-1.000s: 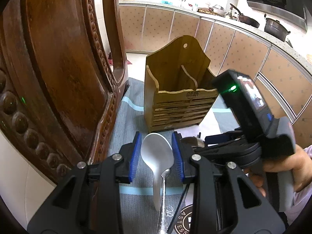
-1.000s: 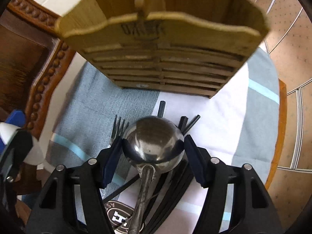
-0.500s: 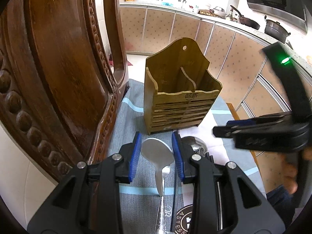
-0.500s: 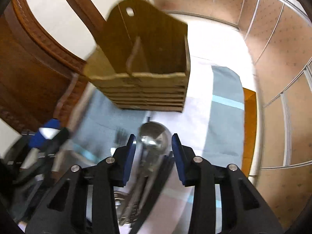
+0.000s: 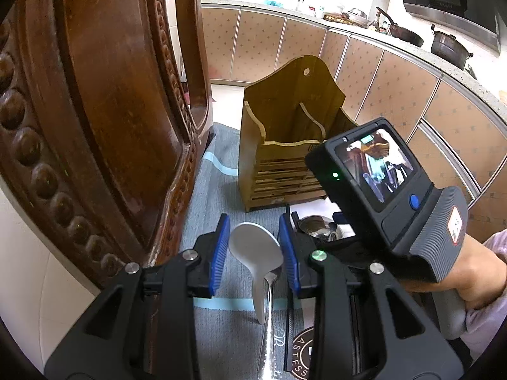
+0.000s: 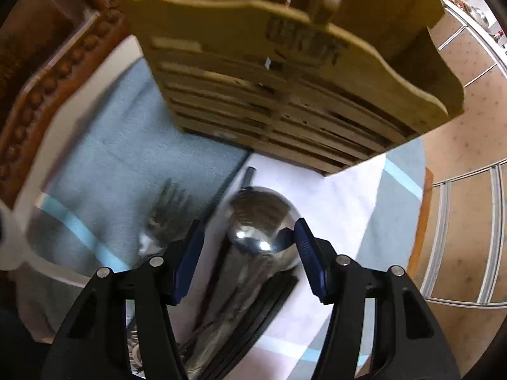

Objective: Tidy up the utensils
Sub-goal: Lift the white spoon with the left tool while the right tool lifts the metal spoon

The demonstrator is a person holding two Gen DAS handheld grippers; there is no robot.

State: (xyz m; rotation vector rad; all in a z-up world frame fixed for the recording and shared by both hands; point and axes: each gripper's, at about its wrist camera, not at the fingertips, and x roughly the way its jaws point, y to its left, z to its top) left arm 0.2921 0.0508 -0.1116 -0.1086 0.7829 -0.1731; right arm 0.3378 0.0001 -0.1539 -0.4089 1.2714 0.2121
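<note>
A wooden utensil holder (image 5: pixel 285 145) with two compartments stands on a grey-blue cloth; it fills the top of the right wrist view (image 6: pixel 301 72). My left gripper (image 5: pixel 253 253) is open, its blue pads either side of a silver spoon (image 5: pixel 258 256) lying on the cloth. My right gripper (image 6: pixel 250 256) is open low over a round steel ladle (image 6: pixel 263 221), which lies among black chopsticks (image 6: pixel 253 323) beside a fork (image 6: pixel 168 212). The right gripper's body (image 5: pixel 380 190) shows in the left wrist view, just in front of the holder.
A carved dark wooden chair back (image 5: pixel 95 110) rises close on the left. The cloth (image 6: pixel 120 158) covers a small round table whose edge (image 6: pixel 424 215) lies to the right. Kitchen cabinets (image 5: pixel 380 72) and a counter with pots stand behind.
My right gripper came back down over the ladle, close to the holder, and its jaws opened wider. My left gripper stayed over the spoon.
</note>
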